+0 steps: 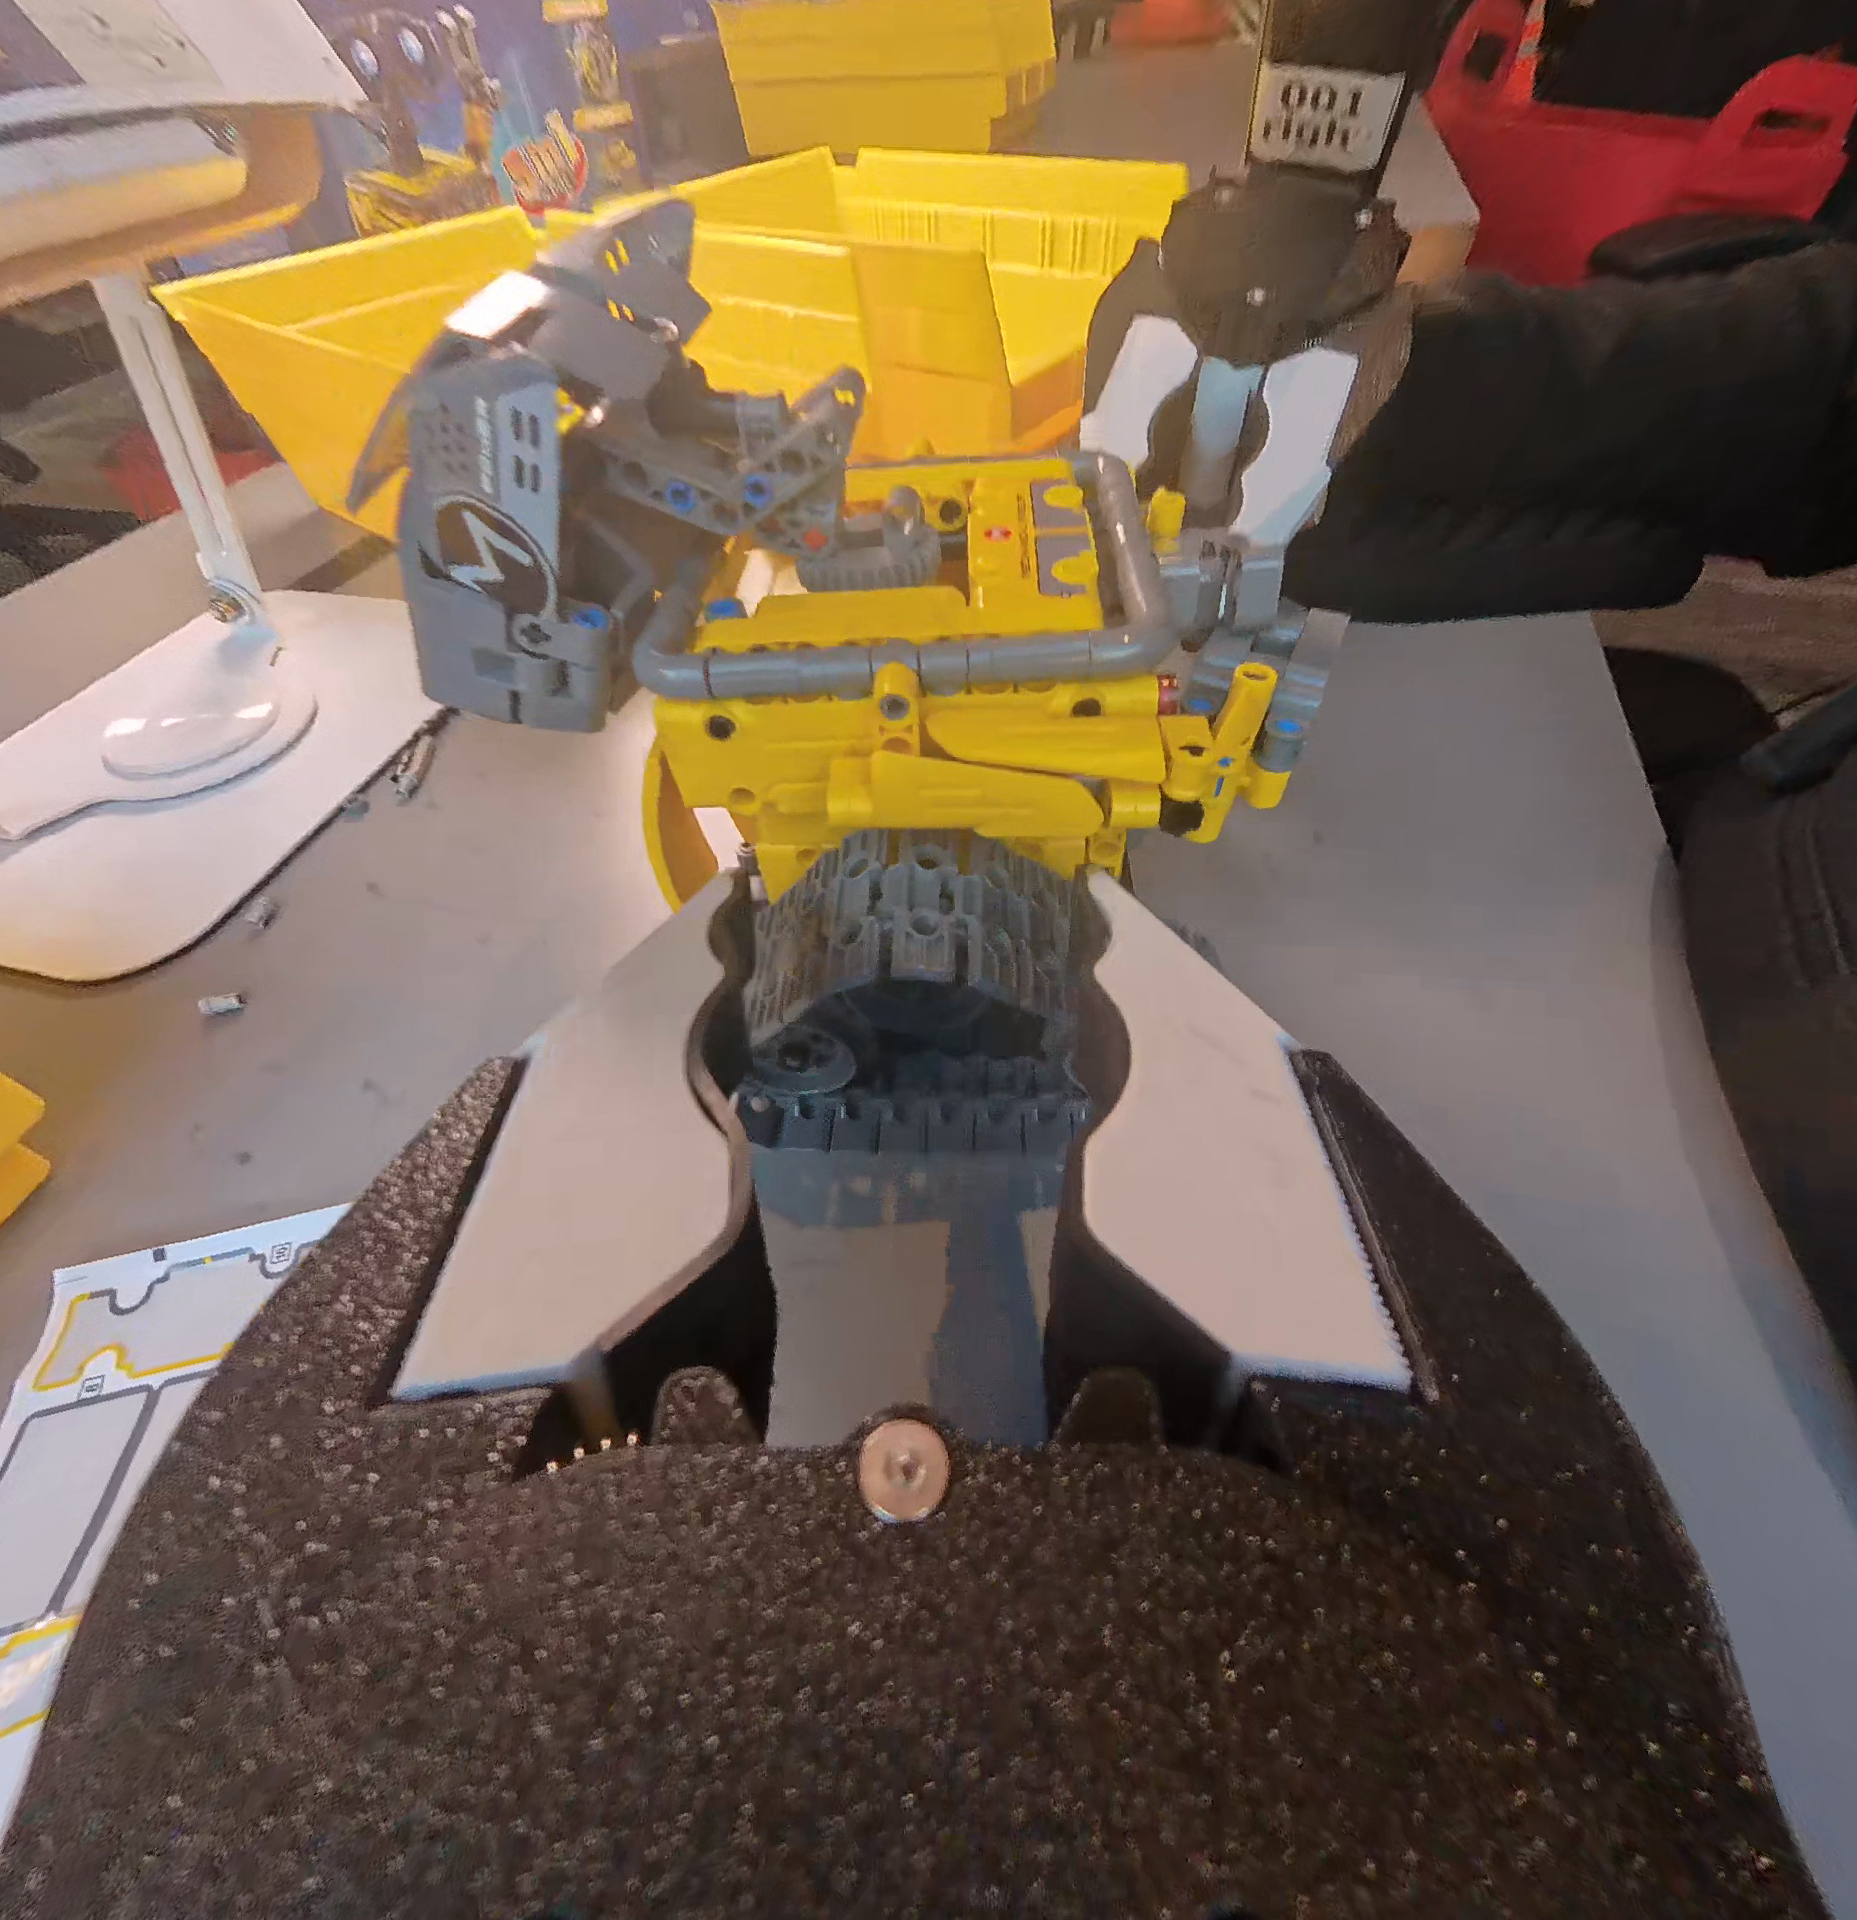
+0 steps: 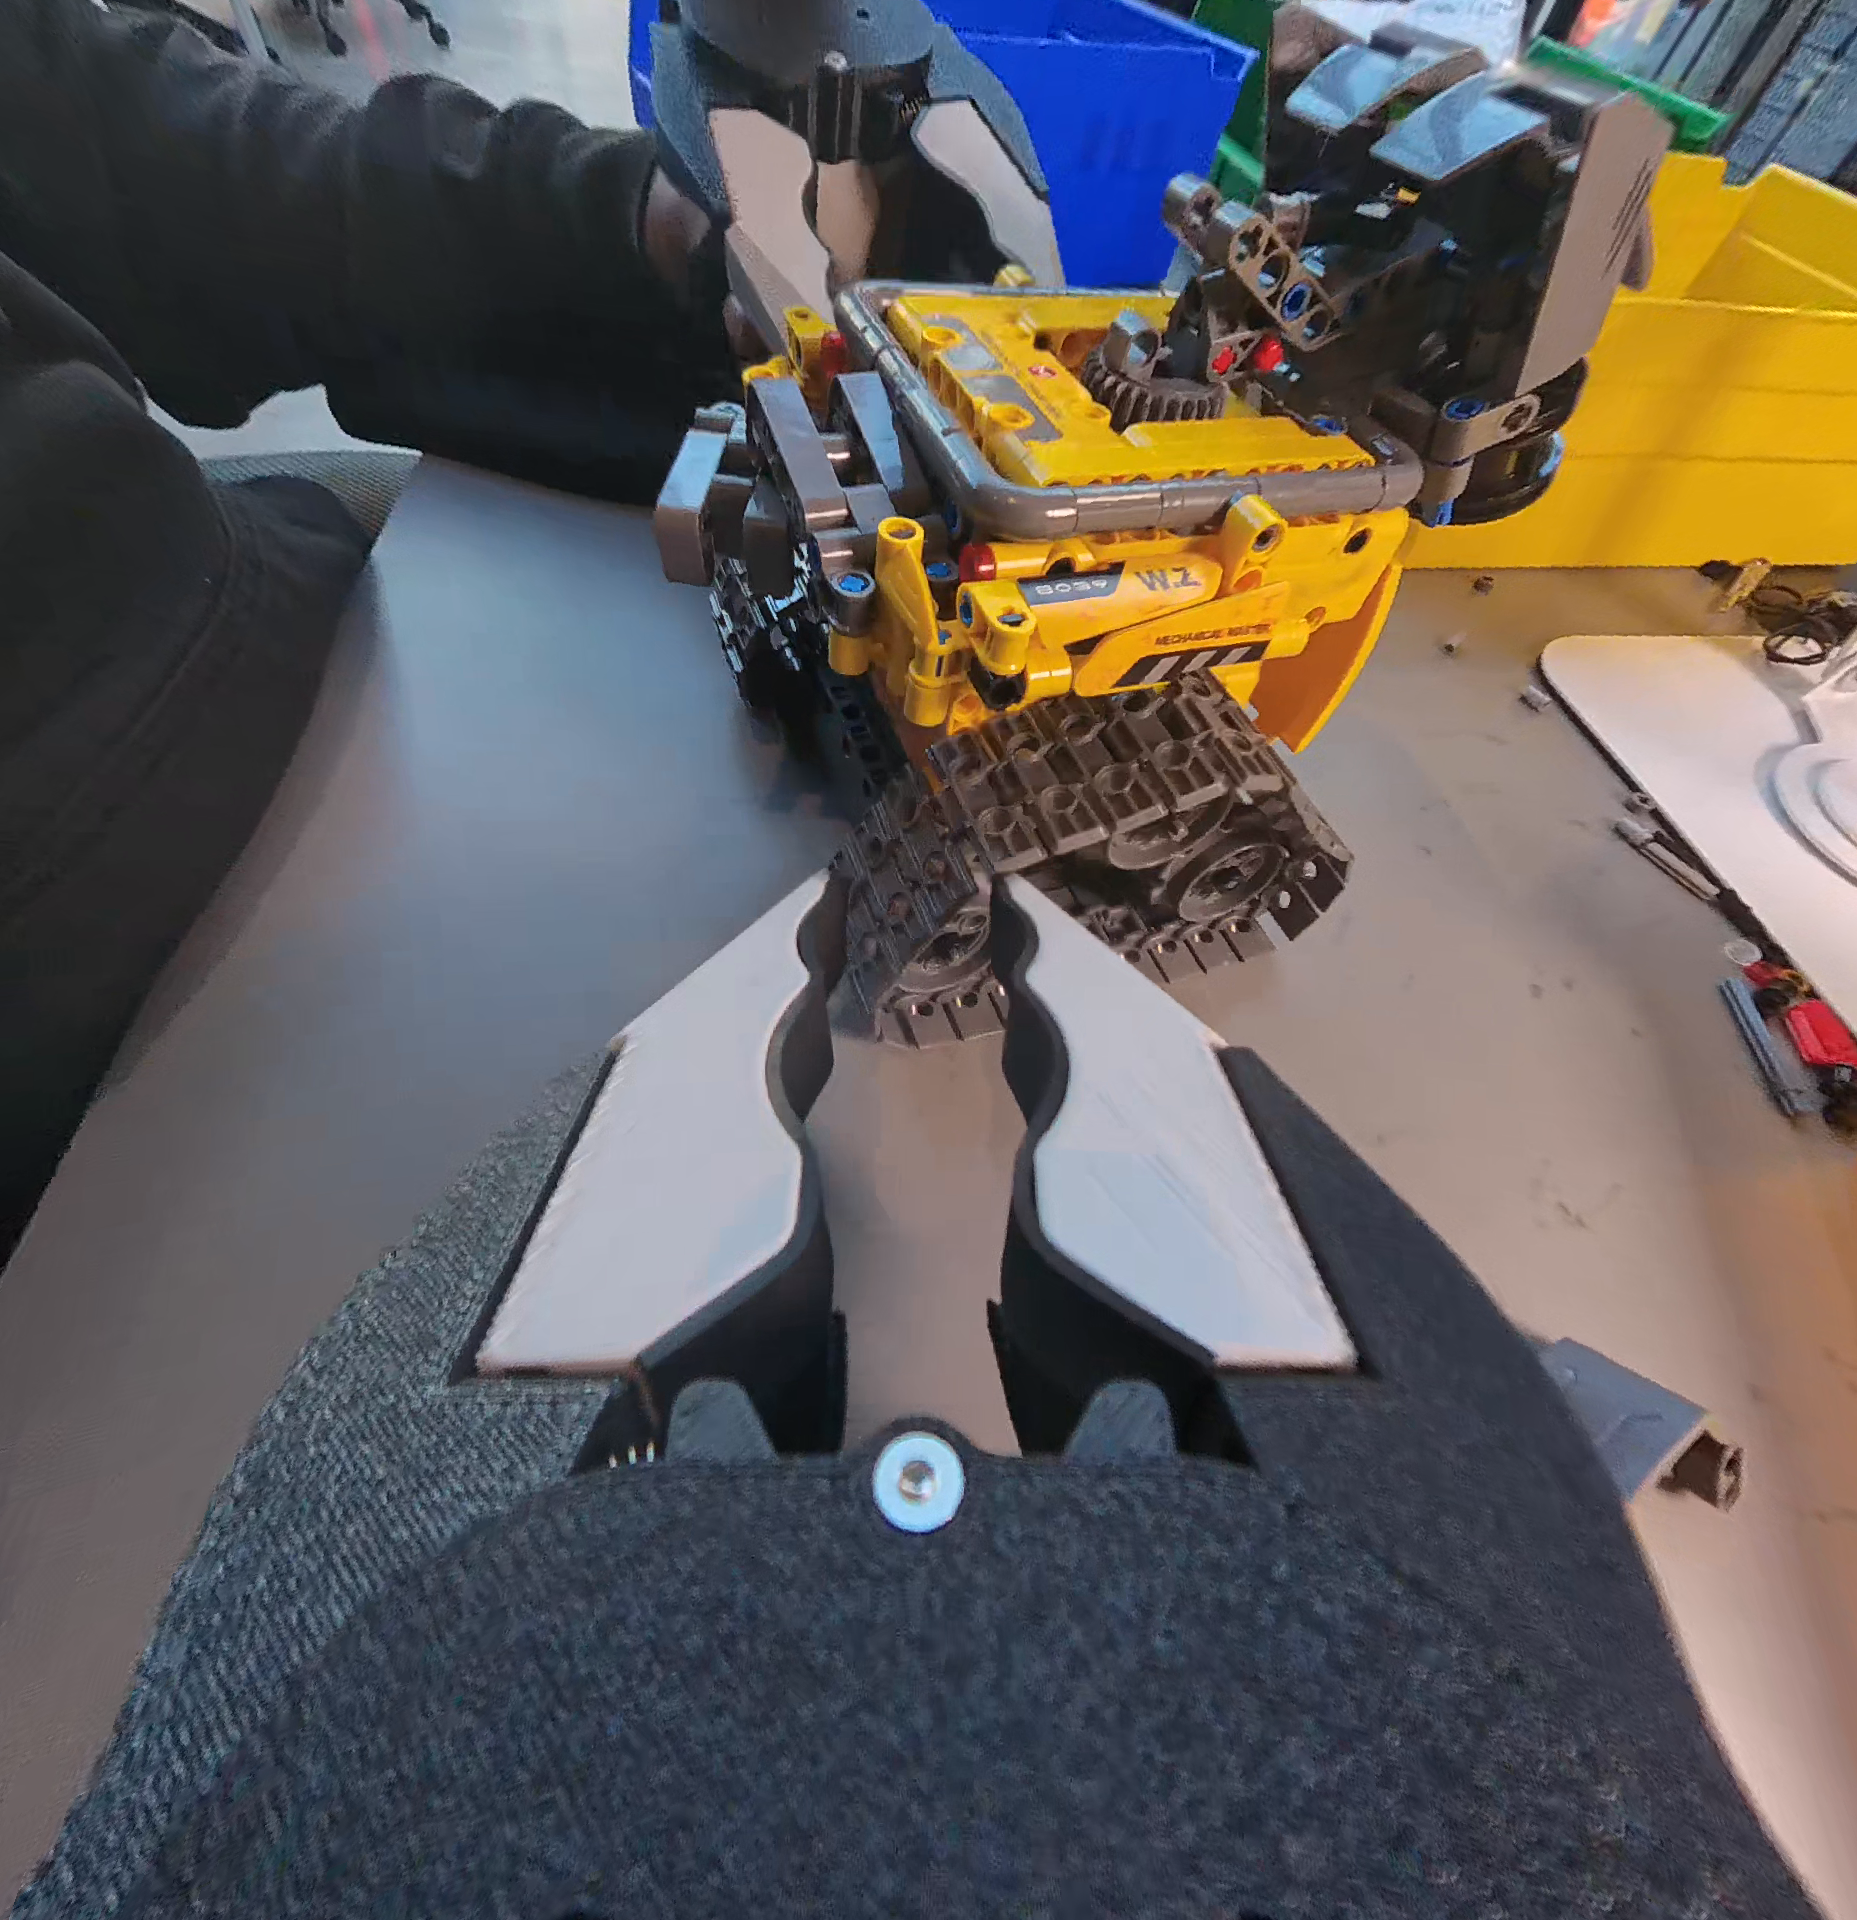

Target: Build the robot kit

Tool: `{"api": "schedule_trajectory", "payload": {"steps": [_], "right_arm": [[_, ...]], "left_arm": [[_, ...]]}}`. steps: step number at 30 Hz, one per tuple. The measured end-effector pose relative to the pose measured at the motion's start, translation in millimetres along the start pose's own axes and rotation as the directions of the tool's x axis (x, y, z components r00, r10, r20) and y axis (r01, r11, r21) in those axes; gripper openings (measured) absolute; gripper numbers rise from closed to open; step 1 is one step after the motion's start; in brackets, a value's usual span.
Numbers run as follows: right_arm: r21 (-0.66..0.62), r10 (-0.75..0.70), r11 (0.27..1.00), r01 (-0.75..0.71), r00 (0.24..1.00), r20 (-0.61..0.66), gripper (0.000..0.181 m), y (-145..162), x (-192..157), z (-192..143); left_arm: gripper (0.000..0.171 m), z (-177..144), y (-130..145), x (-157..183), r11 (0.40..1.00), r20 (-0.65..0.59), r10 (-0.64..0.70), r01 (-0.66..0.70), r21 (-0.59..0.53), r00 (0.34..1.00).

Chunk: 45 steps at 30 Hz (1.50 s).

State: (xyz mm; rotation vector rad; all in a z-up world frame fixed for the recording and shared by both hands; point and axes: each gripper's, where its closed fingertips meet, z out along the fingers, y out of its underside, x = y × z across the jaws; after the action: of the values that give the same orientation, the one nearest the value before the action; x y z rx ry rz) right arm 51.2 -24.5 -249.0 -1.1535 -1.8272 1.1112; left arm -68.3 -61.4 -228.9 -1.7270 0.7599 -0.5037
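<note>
Squarely between the two grippers sits a yellow and grey brick-built tracked vehicle point(image 1: 934, 665) on a grey table point(image 1: 1423, 935). The left gripper point(image 1: 913, 935) has its two pale fingers spread around one dark grey track point(image 1: 903, 987) of the model, and in the left wrist view the fingertips lie against the track's sides at the middle of the frame. It appears to clasp that track, with the jaws held apart by the track's width.

In the right wrist view the right gripper point(image 2: 908, 904) points toward 12 o'clock, and its fingers stand a narrow gap apart around the near end of the other track point(image 2: 1100, 831). Whether they press on it cannot be told. The vehicle point(image 2: 1090, 499) fills the upper centre of that view, tilted slightly, with a grey tube running round its yellow top. A grey cab assembly point(image 2: 1475, 270) stands raised at about 1 o'clock from the body.

Seen from the left wrist view, the cab point(image 1: 519, 499) sits at 11 o'clock. Yellow bins point(image 1: 903, 270) stand behind the model at 12 o'clock, and a white lamp base point(image 1: 176, 717) rests at 9 o'clock. A printed sheet point(image 1: 103, 1371) lies at 8 o'clock. A black sleeve point(image 2: 280, 260) enters the right wrist view at 10 o'clock.
</note>
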Motion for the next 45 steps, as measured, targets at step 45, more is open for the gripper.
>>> {"api": "schedule_trajectory", "payload": {"steps": [45], "right_arm": [[0.418,0.301,0.905,0.080,0.574,-0.762,0.003,-127,388,-125]], "left_arm": [[0.056,-63,-15,-110,0.970,0.529,-0.168,0.044,0.239,0.832]]}}
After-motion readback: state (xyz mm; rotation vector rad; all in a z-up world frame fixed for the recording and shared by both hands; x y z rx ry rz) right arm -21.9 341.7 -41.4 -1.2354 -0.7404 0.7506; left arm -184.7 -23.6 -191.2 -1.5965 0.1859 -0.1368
